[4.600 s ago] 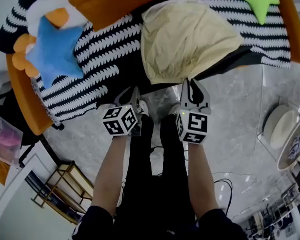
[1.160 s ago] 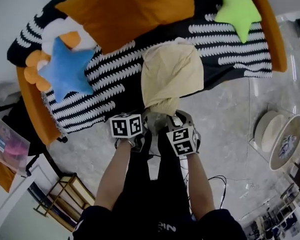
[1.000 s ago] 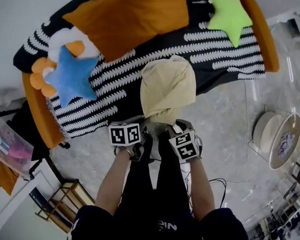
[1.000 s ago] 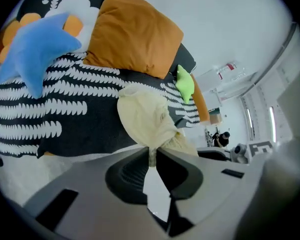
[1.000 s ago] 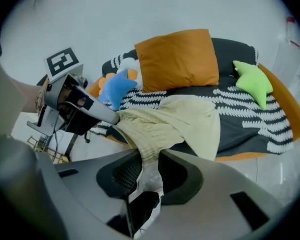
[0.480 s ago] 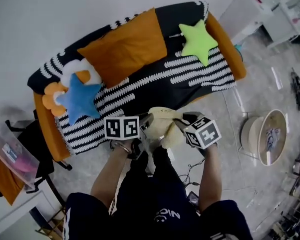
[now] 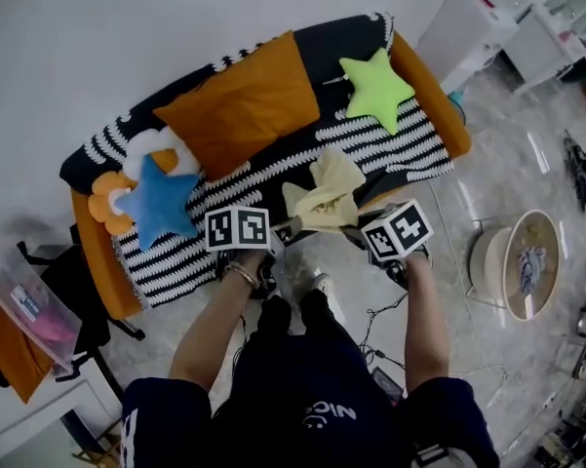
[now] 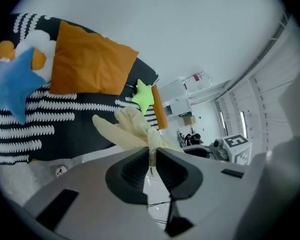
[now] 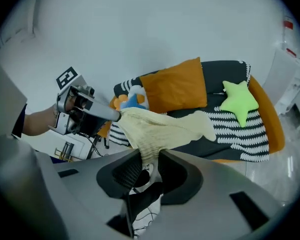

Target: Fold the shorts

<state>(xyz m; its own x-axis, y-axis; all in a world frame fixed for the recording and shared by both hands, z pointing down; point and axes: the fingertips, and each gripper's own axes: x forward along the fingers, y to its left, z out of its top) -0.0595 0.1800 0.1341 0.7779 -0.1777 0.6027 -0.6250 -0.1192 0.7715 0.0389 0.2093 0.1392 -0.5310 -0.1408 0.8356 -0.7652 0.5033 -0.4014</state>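
Shorts (image 7: 324, 195) hung bunched in the air between both claws, just in front of the sofa (image 7: 439, 105).
The left claw (image 8: 150, 164) was clenched on a thin strip of the cloth, the right claw (image 9: 149, 166) on a thicker ribbed hem. The thin pinch looked likeliest to slip, and the twisted bunch could settle crooked if laid down unspread. The striped blanket (image 7: 410, 149) offered open room between the blue star (image 7: 161, 203) and the green star (image 7: 375, 86), with the orange cushion (image 7: 239, 100) crowding the back. Cloth set too near the front edge could slide to the floor (image 7: 468, 203), where a cable (image 7: 378, 312) lay.
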